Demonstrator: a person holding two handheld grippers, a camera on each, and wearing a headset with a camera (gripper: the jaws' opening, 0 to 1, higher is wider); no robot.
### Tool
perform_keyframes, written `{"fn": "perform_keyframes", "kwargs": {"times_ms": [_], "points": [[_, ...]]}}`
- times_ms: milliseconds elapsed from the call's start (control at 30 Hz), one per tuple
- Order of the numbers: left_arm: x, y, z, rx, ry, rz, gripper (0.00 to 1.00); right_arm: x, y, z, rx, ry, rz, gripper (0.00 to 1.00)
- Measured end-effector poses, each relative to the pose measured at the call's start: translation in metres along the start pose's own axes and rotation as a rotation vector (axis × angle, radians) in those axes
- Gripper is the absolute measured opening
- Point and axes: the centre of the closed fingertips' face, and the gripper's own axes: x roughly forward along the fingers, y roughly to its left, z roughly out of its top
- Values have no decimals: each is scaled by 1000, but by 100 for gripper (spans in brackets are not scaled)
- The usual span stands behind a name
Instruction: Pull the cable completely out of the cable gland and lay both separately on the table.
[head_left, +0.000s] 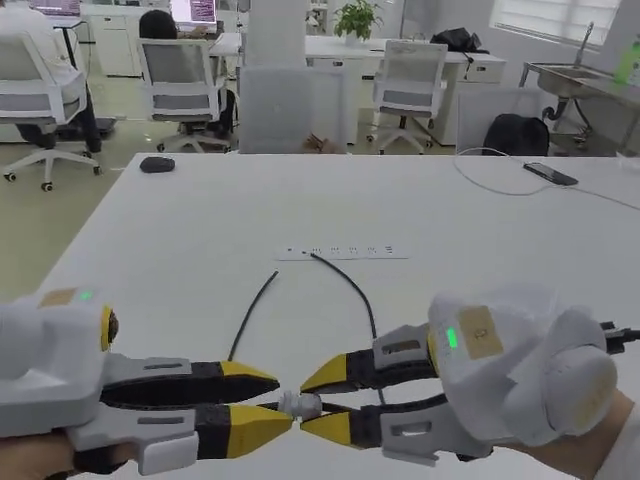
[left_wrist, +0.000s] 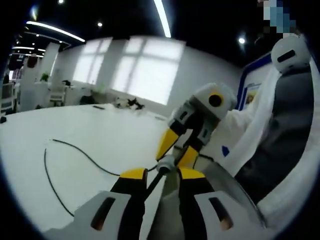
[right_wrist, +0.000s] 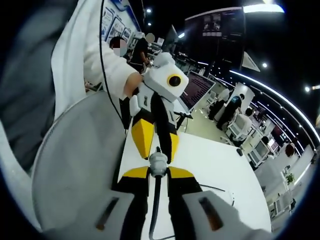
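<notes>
The small white cable gland (head_left: 299, 405) hangs above the near edge of the white table (head_left: 200, 230), between two grippers that meet tip to tip. My right gripper (head_left: 304, 405) comes from the right and is shut on the gland (right_wrist: 158, 162). From the left, my left gripper (head_left: 284, 400) is shut on the thin black cable (left_wrist: 152, 182) just behind the gland (left_wrist: 165, 165). The cable (head_left: 345, 282) loops over the table in two strands and also runs back between the right jaws (right_wrist: 155, 200). Each gripper view faces the other gripper: the right gripper (left_wrist: 172, 159), the left gripper (right_wrist: 157, 156).
A flat white strip (head_left: 345, 252) lies on the table at mid-depth, where the cable bends. At the far left edge sits a dark mouse (head_left: 157, 165). A phone (head_left: 550, 174) with a white lead lies far right. Office chairs (head_left: 180, 75) stand beyond the table.
</notes>
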Motion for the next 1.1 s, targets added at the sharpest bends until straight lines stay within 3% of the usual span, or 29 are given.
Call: {"fn": "perform_keyframes", "kwargs": {"times_ms": [233,300,400,633,767,867,900,1000,1100], "points": [[-2,-7,10,47,-30,-36,17,-6,-5,9,-32,-43,-4,11],[-2,-11,15,91,-52,-40,16,-9,-6,12,-27,-60,-2,11],[-3,-13,18,90,-67,-44,16,-11,-7,17,-13,-84,0,11],[-4,-14,17,90,-67,-48,16,-9,-4,20,-10,-94,4,11],[-4,-18,16,113,-61,-58,16,-9,0,22,-3,-95,34,12],[-5,-21,15,117,-56,-63,16,-10,3,25,90,-121,67,12],[-6,-21,19,143,-73,-57,15,-10,1,25,110,-128,60,12],[-9,-21,25,131,-97,-55,15,-14,-4,30,122,-178,48,13],[-9,-21,29,152,-113,-49,15,-20,-9,37,254,-255,72,13]]}}
